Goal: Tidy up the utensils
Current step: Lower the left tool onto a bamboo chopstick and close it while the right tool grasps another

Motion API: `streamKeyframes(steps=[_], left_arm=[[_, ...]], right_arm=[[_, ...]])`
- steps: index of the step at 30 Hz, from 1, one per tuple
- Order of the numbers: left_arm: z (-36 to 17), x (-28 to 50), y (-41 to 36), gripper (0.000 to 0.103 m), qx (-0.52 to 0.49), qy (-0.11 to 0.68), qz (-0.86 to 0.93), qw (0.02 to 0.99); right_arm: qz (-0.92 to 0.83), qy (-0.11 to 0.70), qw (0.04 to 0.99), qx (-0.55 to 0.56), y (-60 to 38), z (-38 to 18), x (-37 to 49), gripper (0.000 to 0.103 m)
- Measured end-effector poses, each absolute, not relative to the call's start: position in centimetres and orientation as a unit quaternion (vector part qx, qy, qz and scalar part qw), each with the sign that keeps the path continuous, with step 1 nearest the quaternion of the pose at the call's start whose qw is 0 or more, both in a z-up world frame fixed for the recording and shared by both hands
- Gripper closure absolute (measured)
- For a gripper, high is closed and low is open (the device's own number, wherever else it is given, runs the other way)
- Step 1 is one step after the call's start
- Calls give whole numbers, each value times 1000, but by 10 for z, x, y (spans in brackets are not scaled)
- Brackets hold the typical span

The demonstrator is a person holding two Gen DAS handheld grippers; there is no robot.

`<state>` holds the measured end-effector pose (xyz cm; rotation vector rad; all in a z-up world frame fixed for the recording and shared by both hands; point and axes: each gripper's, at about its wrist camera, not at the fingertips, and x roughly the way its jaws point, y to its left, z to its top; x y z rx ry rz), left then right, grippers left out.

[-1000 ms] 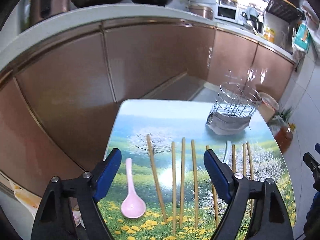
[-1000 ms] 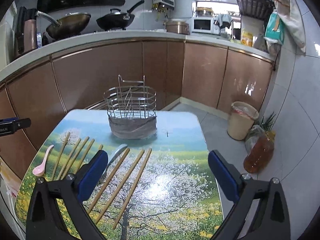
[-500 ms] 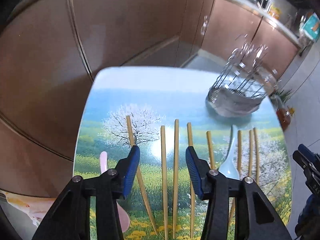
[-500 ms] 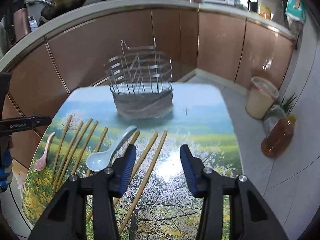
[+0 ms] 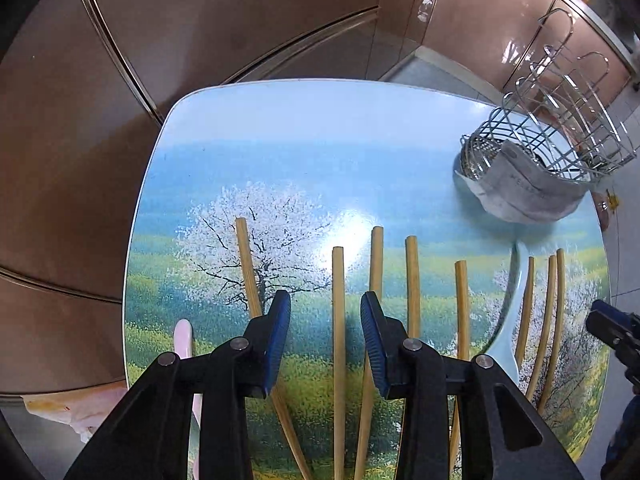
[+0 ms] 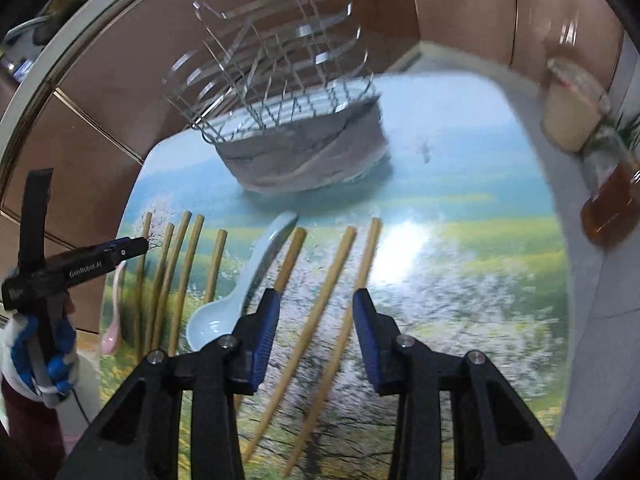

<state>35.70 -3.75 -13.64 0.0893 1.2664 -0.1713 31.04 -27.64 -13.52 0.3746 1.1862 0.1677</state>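
Observation:
Several wooden chopsticks lie side by side on the landscape-printed table [image 5: 280, 120]. My left gripper [image 5: 324, 308] hovers over them with its jaws closing; one chopstick [image 5: 338, 280] shows between the blue pads, untouched. A pink spoon [image 5: 183, 336] lies to its left and a light blue spoon [image 5: 506, 340] to its right. My right gripper [image 6: 314, 300] hangs over the right-hand chopsticks, jaws closing too, with one chopstick [image 6: 334, 272] in the gap and no pad on it. The blue spoon [image 6: 240, 292] lies just left of it. The wire utensil basket [image 6: 296, 120] stands at the table's far side.
Brown cabinet fronts curve around the table's far and left sides. A bin [image 6: 572, 112] and a bottle of amber liquid [image 6: 612, 208] stand on the floor to the right. A gloved hand [image 6: 40, 344] holds the left gripper at the table's left edge.
Both grippers have come down toward the table and tipped downward. Their jaws have narrowed from wide apart to a small gap over the chopsticks.

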Motion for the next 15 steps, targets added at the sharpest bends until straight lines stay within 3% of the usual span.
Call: streamKeyframes(steps=[7, 15], left_arm=[[-146, 369, -36, 67, 41, 600, -81, 795], [-162, 377, -32, 67, 37, 612, -88, 785]], right_arm=[[69, 576, 797, 168, -267, -146, 323, 68], [61, 594, 787, 155, -260, -158, 336, 76]])
